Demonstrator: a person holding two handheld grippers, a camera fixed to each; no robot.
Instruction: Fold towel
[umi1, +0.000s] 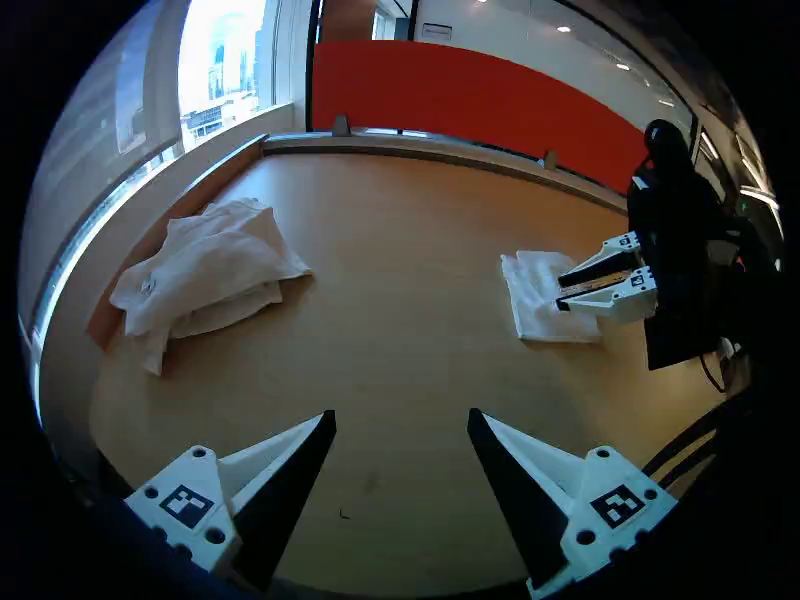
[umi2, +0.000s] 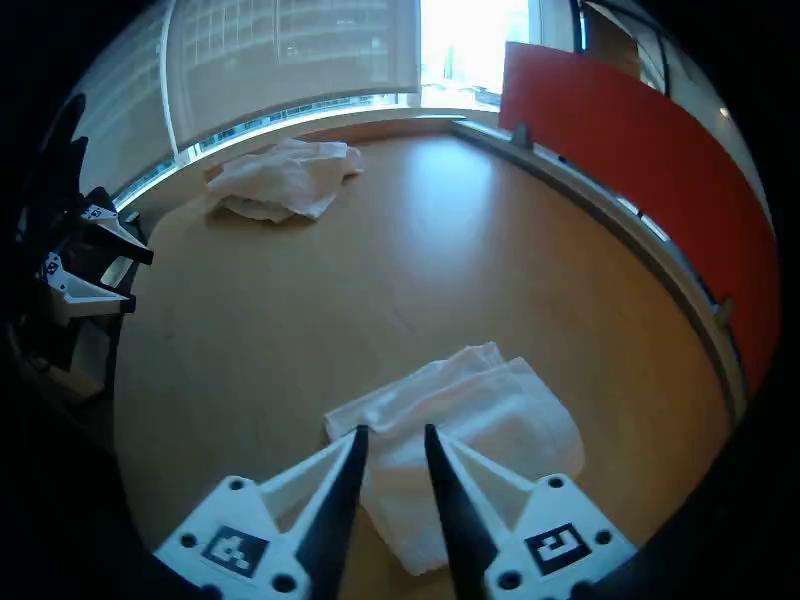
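Observation:
A folded white towel (umi2: 480, 420) lies flat on the wooden table (umi2: 300, 300); it is also at the right in the left gripper view (umi1: 540, 295). My right gripper (umi2: 395, 432) hovers at the towel's near corner, its fingers only a narrow gap apart, with cloth showing between the tips but not pinched. That same gripper (umi1: 572, 284), held by a dark-sleeved arm, is over the towel's right edge. My left gripper (umi1: 400, 418) is wide open above bare wood near the table's front, holding nothing.
A loose heap of white towels (umi1: 205, 270) sits at the table's far left by the window (umi2: 285, 178). A red partition (umi1: 480, 100) runs along the back edge. The left gripper and hand (umi2: 85, 260) are at the table's left side.

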